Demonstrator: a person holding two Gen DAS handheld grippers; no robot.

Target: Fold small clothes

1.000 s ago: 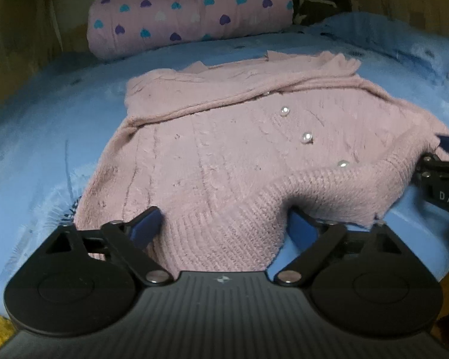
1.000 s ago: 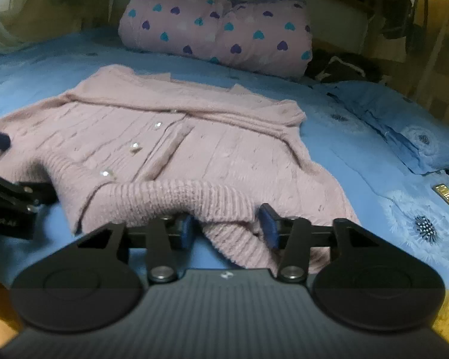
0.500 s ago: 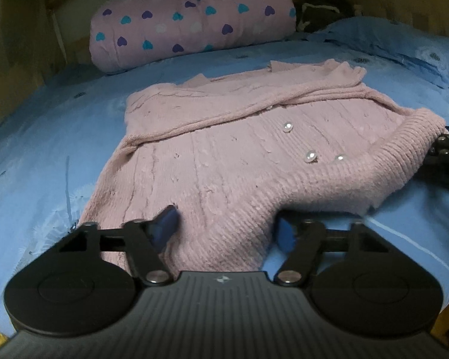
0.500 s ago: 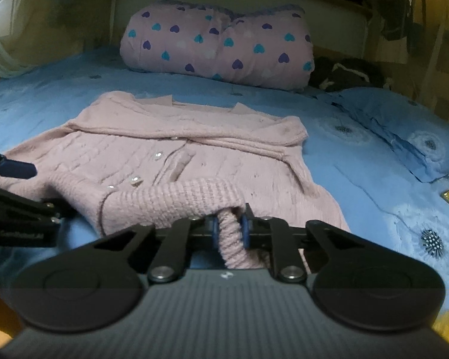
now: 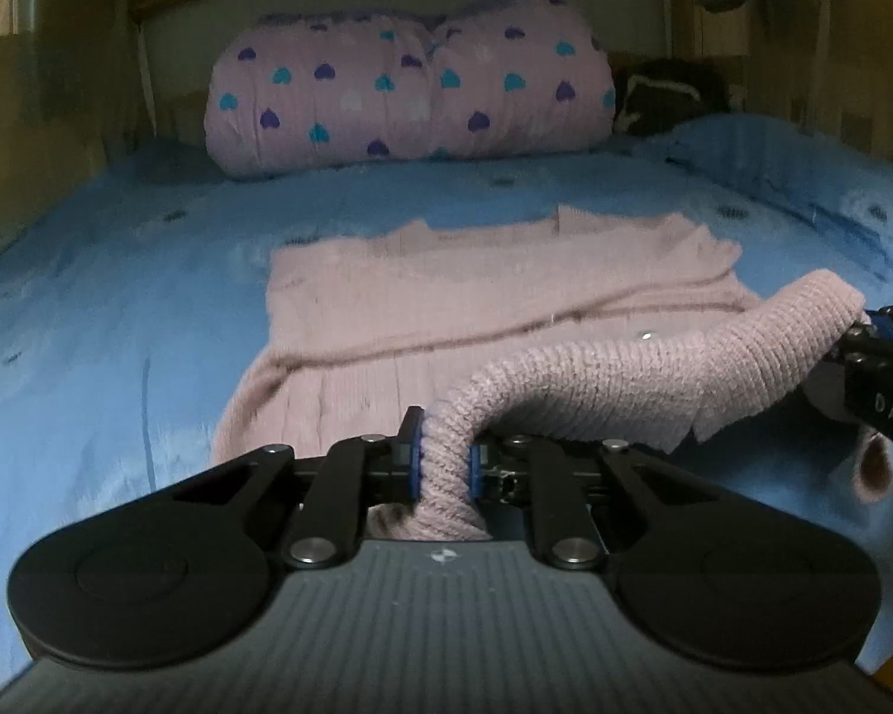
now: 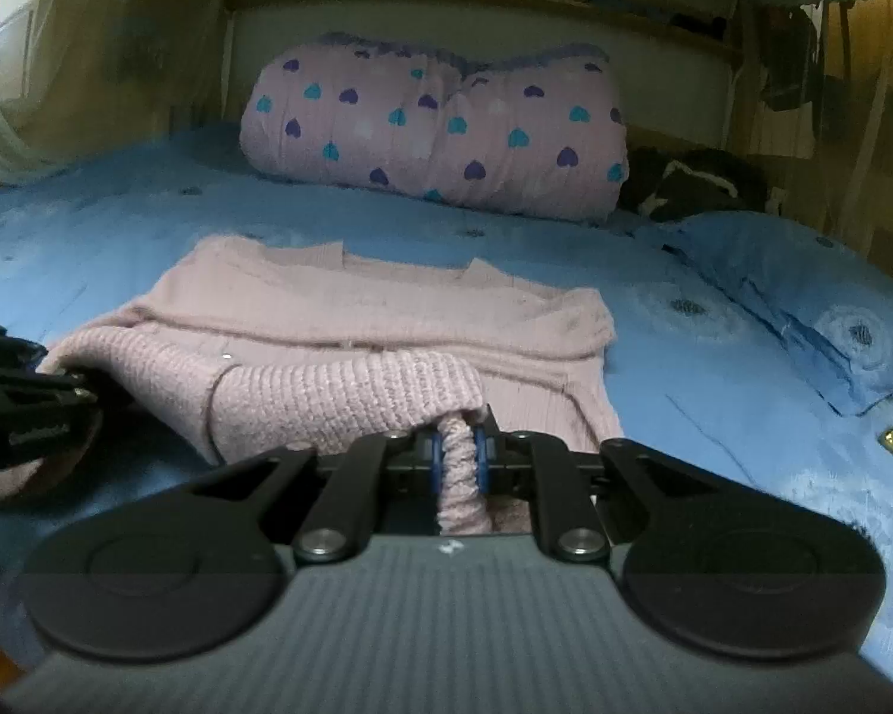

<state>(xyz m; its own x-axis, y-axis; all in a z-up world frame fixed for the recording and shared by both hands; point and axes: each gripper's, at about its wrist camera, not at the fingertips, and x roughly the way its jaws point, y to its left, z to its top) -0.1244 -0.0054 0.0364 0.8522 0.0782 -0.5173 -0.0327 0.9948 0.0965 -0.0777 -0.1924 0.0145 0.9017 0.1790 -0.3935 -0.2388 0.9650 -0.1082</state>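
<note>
- The pink knitted cardigan (image 5: 446,321) lies on the blue bedsheet (image 5: 119,297), collar end towards the far headboard, ribbed hem (image 5: 655,381) at the near edge by both grippers.
- The body of the garment rests flat; only the hem is raised, running as a thick band from one gripper across to the other, sagging a little between them.
- The hem's long axis runs side to side across both views, square to the line the jaws point along, so the rest of the cardigan stretches straight ahead of the jaws, away from the person.
- The left gripper (image 5: 445,464) has the hem's left corner between its blue pads (image 5: 412,461); its jaws are closing and already press on the bunched knit.
- The right gripper (image 6: 459,458) pinches the hem's right corner into a narrow roll, jaws pressed hard on the wool.
- Each gripper sits at its own corner, so neither is nearer than the other: the pair are matched, side by side, the right one's black frame showing at the right margin of the left view.
- As I judge it, the fold turns on carrying the hem forward over the flat body towards the collar, both corners kept level so the band stays straight.
- Beyond the collar, well apart, sits a heart-printed pink bolster (image 6: 434,125); a blue pillow (image 6: 803,297) lies to the right.
</note>
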